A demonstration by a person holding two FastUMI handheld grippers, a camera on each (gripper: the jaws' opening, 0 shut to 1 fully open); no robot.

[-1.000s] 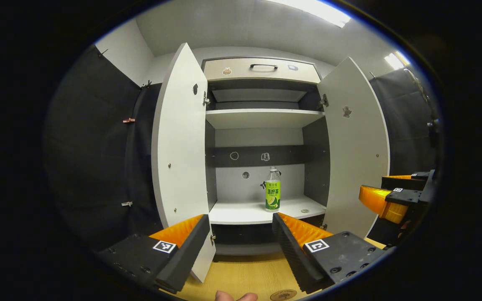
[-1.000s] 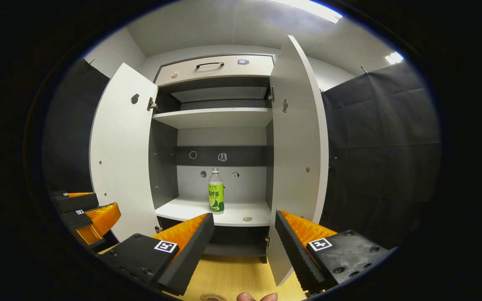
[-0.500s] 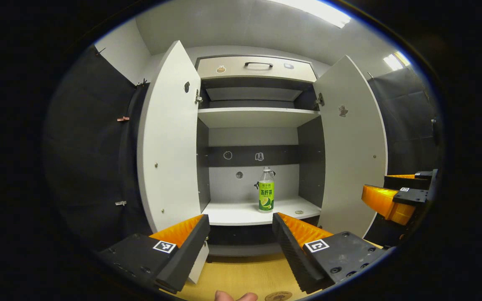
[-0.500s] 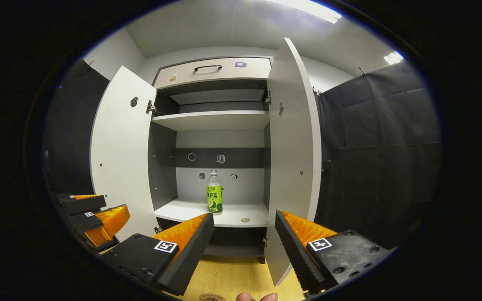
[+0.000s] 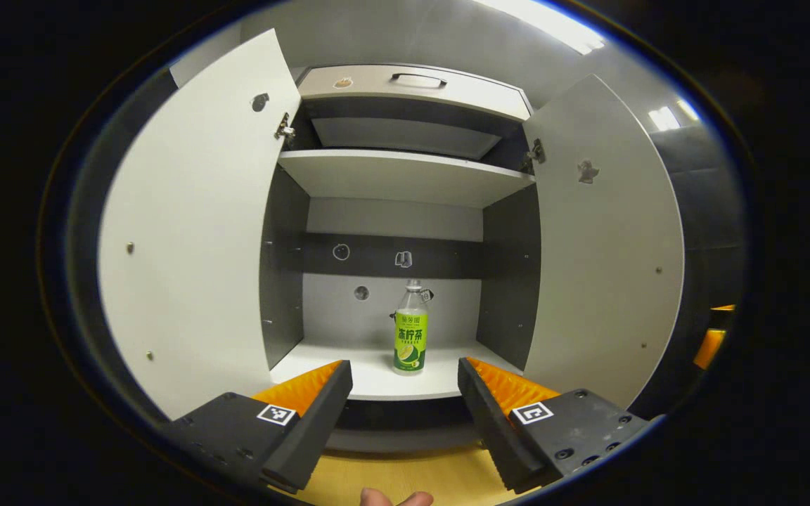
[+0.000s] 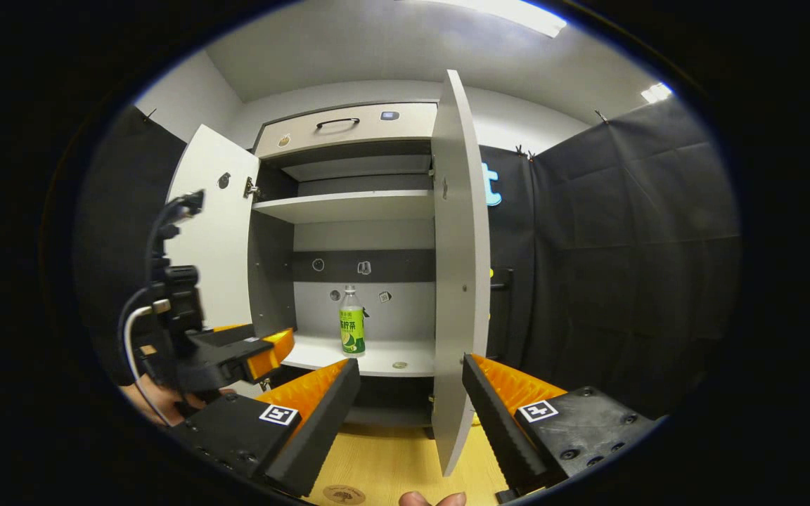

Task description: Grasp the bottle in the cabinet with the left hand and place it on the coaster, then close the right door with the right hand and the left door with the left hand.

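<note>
The left tongs (image 5: 405, 393) are spread wide with nothing between them, pointed into the open cabinet (image 5: 405, 179). In the left gripper view the bottle (image 5: 410, 328) stands upright on the lower shelf (image 5: 370, 376), seen in the gap between the two fingers but farther in, apart from both. It is a clear bottle with a green label, set near the middle of the shelf. On the grey back panel behind it are a few small stickers and a round hole. The left door (image 5: 194, 232) and the right door (image 5: 602, 246) both swing outward on either side. Above the lower compartment runs a second shelf (image 5: 405, 176), and over that a pale drawer front (image 5: 412, 81) with a dark handle. A fingertip shows at the bottom edge, above the wooden desk (image 5: 440, 474).

The right tongs (image 6: 410, 400) are likewise released and empty, held back from the cabinet over the desk (image 6: 391, 467). In the right gripper view the right door (image 6: 458, 281) stands edge-on, just ahead of the gap between the fingers. The bottle (image 6: 351, 329) stands on the lower shelf (image 6: 377, 357), with a small round object (image 6: 399, 365) lying to its right on the same shelf. The left tongs (image 6: 254, 348) appear at the left, in front of the left door (image 6: 219, 232), with a cable and a hand (image 6: 145, 397) behind them. The coaster (image 6: 343, 494) lies on the desk at the bottom edge, well apart from the bottle.
</note>
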